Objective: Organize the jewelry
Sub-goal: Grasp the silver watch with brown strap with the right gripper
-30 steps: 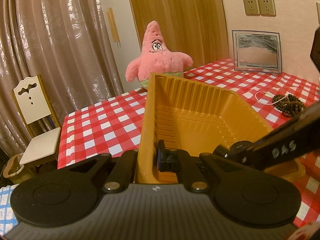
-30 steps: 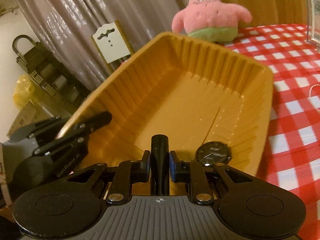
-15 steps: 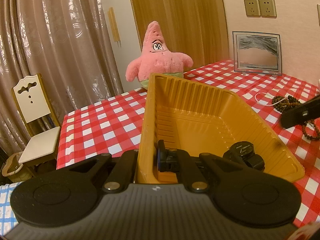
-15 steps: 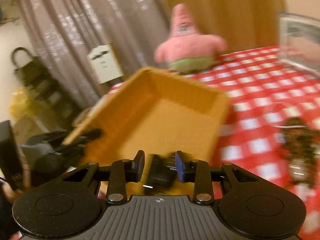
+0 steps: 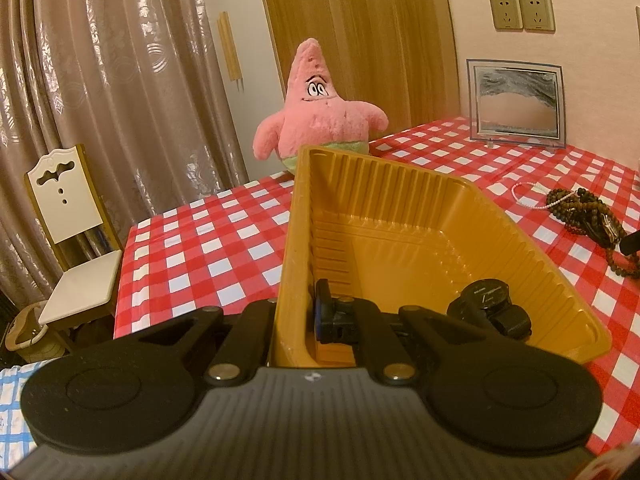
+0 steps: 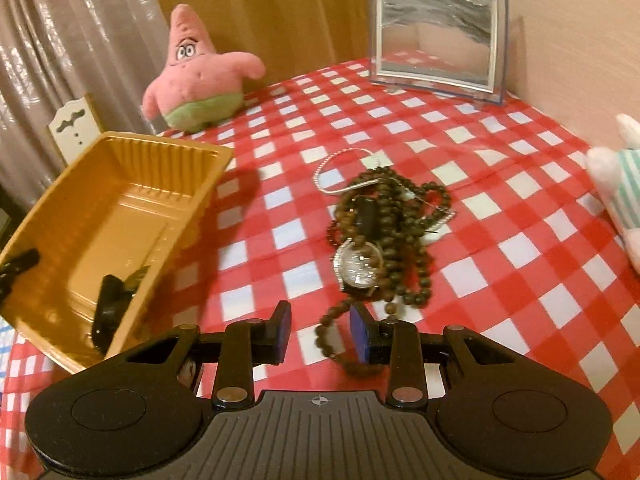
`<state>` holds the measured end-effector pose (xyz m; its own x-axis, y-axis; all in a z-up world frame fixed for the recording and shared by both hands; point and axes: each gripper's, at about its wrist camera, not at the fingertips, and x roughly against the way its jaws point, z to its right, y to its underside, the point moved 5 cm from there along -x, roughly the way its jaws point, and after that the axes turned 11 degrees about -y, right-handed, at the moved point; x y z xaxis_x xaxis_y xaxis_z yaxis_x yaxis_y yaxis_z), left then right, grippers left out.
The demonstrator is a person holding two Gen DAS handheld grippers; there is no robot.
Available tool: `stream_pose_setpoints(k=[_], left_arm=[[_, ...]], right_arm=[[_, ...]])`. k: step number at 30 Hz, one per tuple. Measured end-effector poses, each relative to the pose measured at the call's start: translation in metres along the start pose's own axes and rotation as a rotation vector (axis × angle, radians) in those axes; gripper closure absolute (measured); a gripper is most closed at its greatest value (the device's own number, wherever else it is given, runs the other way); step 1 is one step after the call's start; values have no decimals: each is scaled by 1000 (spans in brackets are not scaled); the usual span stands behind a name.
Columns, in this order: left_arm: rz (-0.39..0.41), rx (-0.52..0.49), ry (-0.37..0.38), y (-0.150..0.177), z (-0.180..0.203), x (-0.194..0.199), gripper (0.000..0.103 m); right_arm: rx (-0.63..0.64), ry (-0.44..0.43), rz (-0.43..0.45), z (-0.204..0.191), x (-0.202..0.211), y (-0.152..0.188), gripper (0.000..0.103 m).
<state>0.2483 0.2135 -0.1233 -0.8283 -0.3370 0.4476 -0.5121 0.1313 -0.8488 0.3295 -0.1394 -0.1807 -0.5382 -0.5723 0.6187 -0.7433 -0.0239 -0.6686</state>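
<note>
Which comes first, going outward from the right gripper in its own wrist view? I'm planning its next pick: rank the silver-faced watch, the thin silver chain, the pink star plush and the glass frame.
From the right gripper:
1. Silver-faced watch, just ahead in the bead pile.
2. Thin silver chain, beyond the pile.
3. Pink star plush, far left.
4. Glass frame, far right at the wall.

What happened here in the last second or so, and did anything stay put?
The right gripper let go of the black watch, which now lies in the yellow tray. It then swung away to the tangle of beads and silver watch on the checked tablecloth, its jaws open and empty. The left gripper stayed clamped on the tray's wall, and the tray did not move.
</note>
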Motion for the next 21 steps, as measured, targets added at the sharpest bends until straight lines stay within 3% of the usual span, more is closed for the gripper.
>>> stream_pose_setpoints(k=[14, 18, 21], left_arm=[[0, 0, 1, 0, 0, 0, 99], [0, 0, 1, 0, 0, 0, 99], [0, 0, 0, 0, 0, 0, 99]], right_arm=[[-75, 45, -14, 21, -18, -4, 69], [-87, 66, 29, 26, -17, -13, 54], [-68, 65, 43, 24, -19, -19, 53]])
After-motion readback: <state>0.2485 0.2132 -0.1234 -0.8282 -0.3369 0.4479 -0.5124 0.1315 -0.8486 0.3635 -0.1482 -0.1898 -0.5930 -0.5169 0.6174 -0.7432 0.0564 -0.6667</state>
